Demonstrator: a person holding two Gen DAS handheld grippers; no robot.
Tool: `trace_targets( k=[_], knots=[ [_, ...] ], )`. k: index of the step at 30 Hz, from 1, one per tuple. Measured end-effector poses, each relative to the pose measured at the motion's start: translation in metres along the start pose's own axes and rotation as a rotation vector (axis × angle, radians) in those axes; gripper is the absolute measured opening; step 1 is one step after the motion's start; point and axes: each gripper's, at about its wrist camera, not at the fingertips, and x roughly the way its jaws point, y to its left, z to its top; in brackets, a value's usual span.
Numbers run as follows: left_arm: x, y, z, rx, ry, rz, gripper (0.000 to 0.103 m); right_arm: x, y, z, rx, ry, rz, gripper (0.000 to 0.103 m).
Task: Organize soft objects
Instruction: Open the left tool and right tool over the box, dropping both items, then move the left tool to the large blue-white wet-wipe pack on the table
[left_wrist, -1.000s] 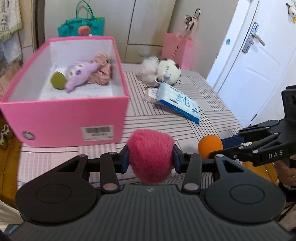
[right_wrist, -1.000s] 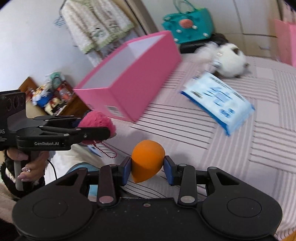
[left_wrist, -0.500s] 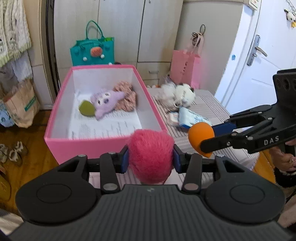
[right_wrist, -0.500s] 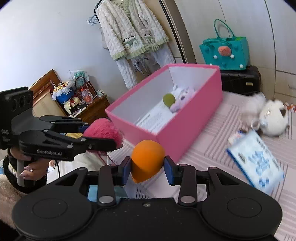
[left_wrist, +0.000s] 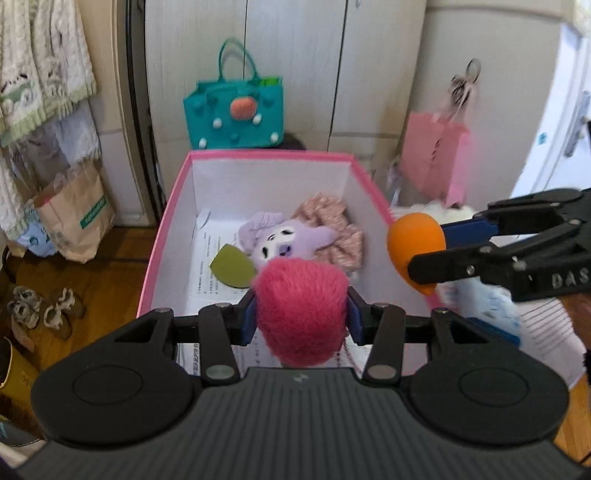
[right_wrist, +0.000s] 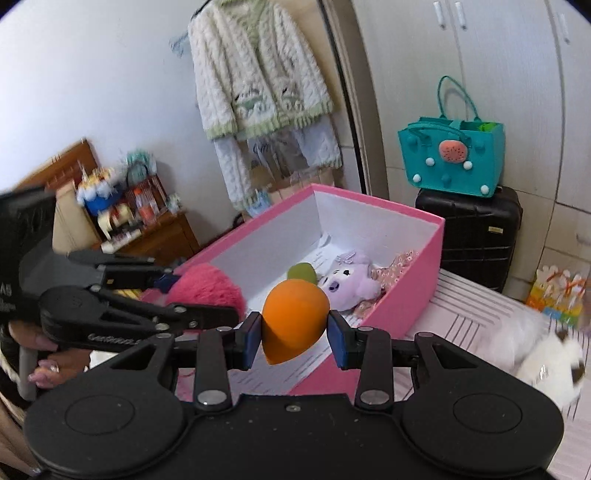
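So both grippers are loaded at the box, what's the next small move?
Probably let the left gripper finish opening: its jaws have just been easing apart, and its pink pompom already hangs over the box, so it should drop in beside the purple plush.

Striped pink tablecloth (right_wrist: 476, 306) covering the table, pink box (right_wrist: 413, 291) sitting on it at the far end, white plush toy (right_wrist: 546, 354) lying blurred on the stripes to the right, blue-and-white packet (left_wrist: 491, 314) resting just beside the box

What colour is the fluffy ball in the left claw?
Bright pink. The fluffy ball shows best in the left wrist view, squeezed in the left claw.
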Motion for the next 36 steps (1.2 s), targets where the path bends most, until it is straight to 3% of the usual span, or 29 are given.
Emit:
trace_targets(
  k=[5,8,11,16,19,28,36],
  knots=[
    [0.031,0.005,0.013,0.007,0.055,0.062,0.045,0.035,0.005,0.016,-0.108,0.068,-0.055,0.044],
    [0.042,0.011,0.021,-0.010,0.094,0.025,0.044,0.057,0.011,0.021,-0.175,0.131,-0.101,0.044],
    [0.053,0.020,0.026,-0.042,0.120,0.055,0.047,0.069,0.012,0.026,-0.215,0.165,-0.135,0.046],
    [0.048,0.032,0.024,-0.105,0.118,0.037,0.050,0.070,0.009,0.027,-0.234,0.164,-0.173,0.046],
    [0.038,0.032,0.019,-0.114,0.111,0.013,0.052,0.056,0.006,0.026,-0.192,0.134,-0.167,0.055],
    [-0.029,0.003,0.017,0.012,0.023,0.009,0.062,-0.026,0.004,0.019,-0.041,0.024,-0.117,0.056],
    [-0.084,-0.042,0.015,0.141,0.008,-0.107,0.070,-0.105,0.010,-0.010,0.031,-0.008,-0.097,0.058]
  ],
)
